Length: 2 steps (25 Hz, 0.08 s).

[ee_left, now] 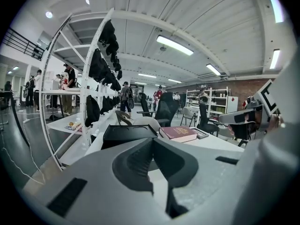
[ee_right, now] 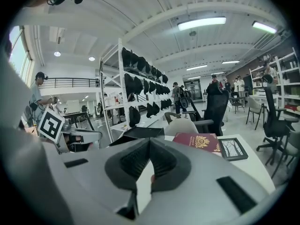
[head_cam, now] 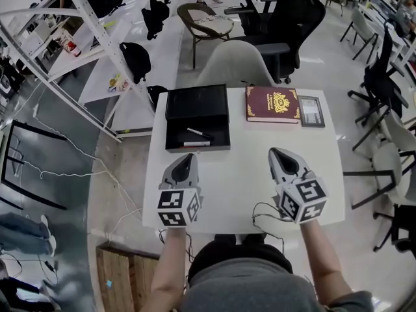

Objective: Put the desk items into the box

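Note:
An open black box [head_cam: 197, 135] stands at the back left of the white table [head_cam: 240, 174], its lid [head_cam: 197, 101] raised behind it; a pen [head_cam: 199, 134] and a small flat item lie inside. A dark red book [head_cam: 272, 104] with a gold crest lies at the back right, a small dark picture frame [head_cam: 311, 111] beside it. My left gripper [head_cam: 188, 159] rests low on the table near the box's front, shut and empty. My right gripper [head_cam: 274, 153] sits shut and empty in front of the book [ee_right: 198, 142]. The box [ee_left: 127, 134] shows ahead in the left gripper view.
A white chair [head_cam: 235, 65] and a black office chair [head_cam: 286, 25] stand behind the table. A white rack [head_cam: 84, 18] with black bags runs along the left. Cables [head_cam: 266, 214] hang at the table's front edge. More chairs [head_cam: 380, 77] are on the right.

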Tool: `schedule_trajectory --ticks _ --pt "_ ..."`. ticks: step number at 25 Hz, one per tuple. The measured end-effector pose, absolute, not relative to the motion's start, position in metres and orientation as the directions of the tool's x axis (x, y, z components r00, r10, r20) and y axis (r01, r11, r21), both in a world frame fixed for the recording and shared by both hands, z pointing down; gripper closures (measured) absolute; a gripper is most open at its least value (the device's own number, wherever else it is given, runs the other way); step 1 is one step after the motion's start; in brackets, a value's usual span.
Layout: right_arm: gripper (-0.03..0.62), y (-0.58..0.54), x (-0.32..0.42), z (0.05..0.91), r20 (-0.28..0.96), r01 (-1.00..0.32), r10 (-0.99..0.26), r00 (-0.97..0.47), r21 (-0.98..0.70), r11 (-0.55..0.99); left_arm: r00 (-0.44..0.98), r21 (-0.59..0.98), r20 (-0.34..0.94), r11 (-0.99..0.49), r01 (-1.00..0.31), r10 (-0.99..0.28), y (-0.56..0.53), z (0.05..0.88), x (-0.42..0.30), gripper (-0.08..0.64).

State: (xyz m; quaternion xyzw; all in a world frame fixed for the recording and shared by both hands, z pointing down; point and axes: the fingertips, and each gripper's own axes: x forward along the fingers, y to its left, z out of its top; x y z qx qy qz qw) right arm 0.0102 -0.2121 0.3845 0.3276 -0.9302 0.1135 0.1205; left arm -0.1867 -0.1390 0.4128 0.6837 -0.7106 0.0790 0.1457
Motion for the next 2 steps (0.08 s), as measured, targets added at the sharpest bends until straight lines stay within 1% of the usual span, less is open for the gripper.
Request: schedule_trajectory --ticks 2 --pt "0.589 -0.2116 0.0122 0.3858 0.3 -0.639 -0.584 -0.754 -0.13 0.759 -0.021 0.087 0.315 0.051 -0.995 -0.949 -0.1388 0.413 -0.1849 0.554"
